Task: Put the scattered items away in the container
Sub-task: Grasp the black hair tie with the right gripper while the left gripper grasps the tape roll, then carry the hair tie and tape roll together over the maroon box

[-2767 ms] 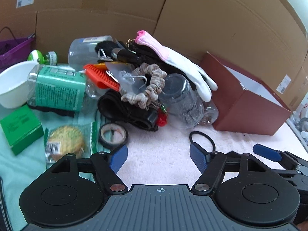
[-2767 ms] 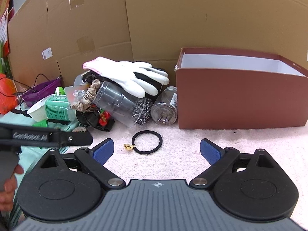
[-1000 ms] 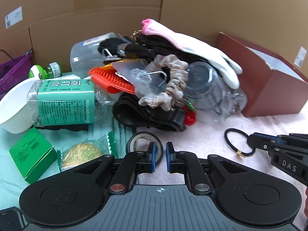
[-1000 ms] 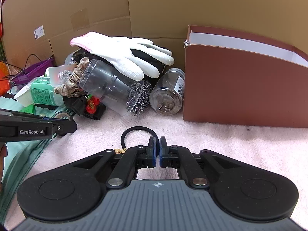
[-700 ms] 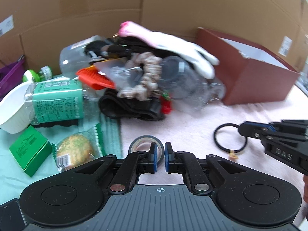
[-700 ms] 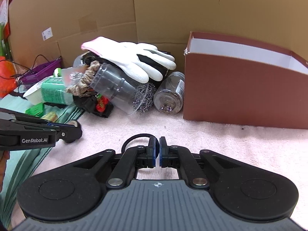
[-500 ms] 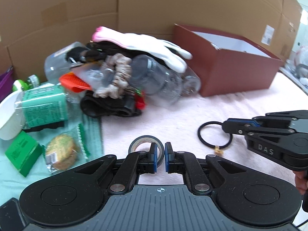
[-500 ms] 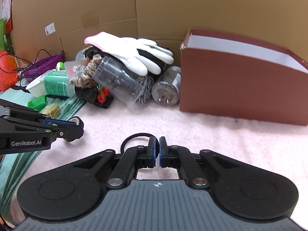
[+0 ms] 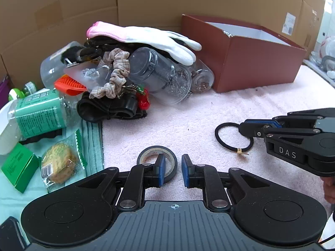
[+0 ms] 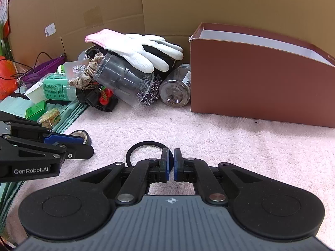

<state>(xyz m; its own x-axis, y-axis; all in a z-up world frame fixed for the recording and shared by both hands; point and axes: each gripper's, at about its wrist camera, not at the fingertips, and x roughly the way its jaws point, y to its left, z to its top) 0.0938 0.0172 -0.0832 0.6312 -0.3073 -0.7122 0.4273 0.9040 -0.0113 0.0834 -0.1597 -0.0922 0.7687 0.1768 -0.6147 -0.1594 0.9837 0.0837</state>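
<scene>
Right now my right tongs [image 10: 171, 162] are pinched nearly closed on the rim of the thin black elastic hair tie with a small gold tag [image 9: 232, 135], the pads all but meeting with the band between them. My left tongs [image 9: 171, 168] stand part-way open: one blue pad sits inside the small dark roll of tape [image 9: 159, 156] and the other outside its wall, so the roll is straddled but, as far as I can judge, not gripped. Whether the roll rests on the pink fleecy cloth [image 9: 209, 113] or hangs on the inner pad, I cannot tell.

Both things are out on the open cloth, well apart from the red-brown cardboard box with the white lining [image 10: 257, 79], which stands open-topped at the far right beside the heap of clutter under the white knitted glove with a pink cuff [image 10: 134, 46].

To do this well, I think I should squeeze the left pads firmly on the tape's wall before lifting, since a ring held loosely would swing or slip off. The hair tie is limp and will dangle, so I would carry it high enough to clear the box's near wall and let go only once it hangs over the white interior. I would also keep the two tongs from crossing on the way over.
</scene>
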